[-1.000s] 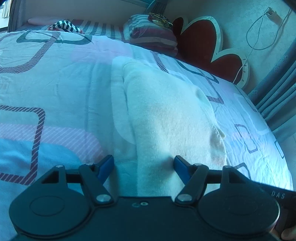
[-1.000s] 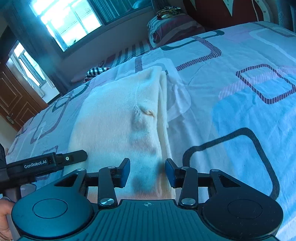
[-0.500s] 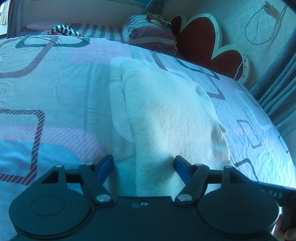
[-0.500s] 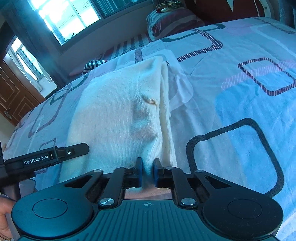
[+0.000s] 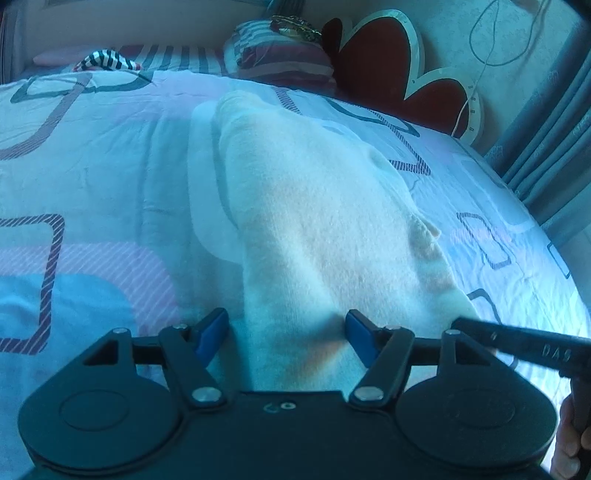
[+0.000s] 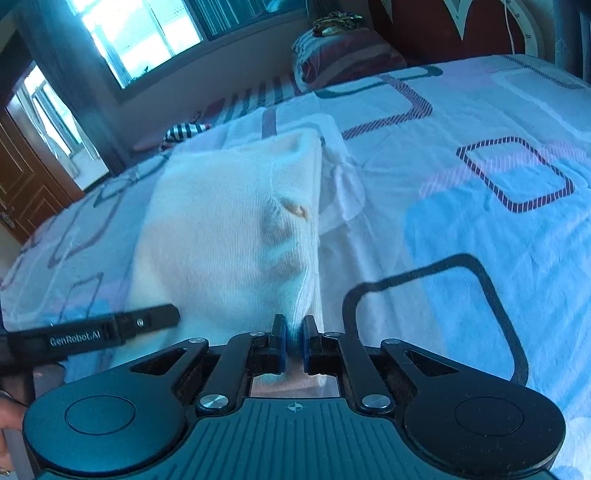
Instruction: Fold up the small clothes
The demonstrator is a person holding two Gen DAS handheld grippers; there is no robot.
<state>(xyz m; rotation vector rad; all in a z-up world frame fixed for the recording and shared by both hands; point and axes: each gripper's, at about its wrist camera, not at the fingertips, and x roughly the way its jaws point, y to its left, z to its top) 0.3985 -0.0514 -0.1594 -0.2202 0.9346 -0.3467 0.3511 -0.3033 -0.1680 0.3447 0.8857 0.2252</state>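
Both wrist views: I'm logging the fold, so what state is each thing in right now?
Garment: cream knit, lying flat lengthwise on the bed, near hem pinched at one corner.
Right gripper: shut on the garment's near right corner.
Left gripper: open, jaws astride the garment's near left edge, not pressing it.
Bedsheet: spread, lightly wrinkled.
Pillow: at the head of the bed, something lying on top.
Window: bright; open or closed unclear.

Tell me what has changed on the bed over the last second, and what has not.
The right claw has closed: a second ago its jaws stood apart around the near edge of the cream garment, and now they pinch it, the fabric bunched between the pads. The left claw stays open around the garment's other near corner, not gripping. The garment still lies flat on the patterned bedsheet.
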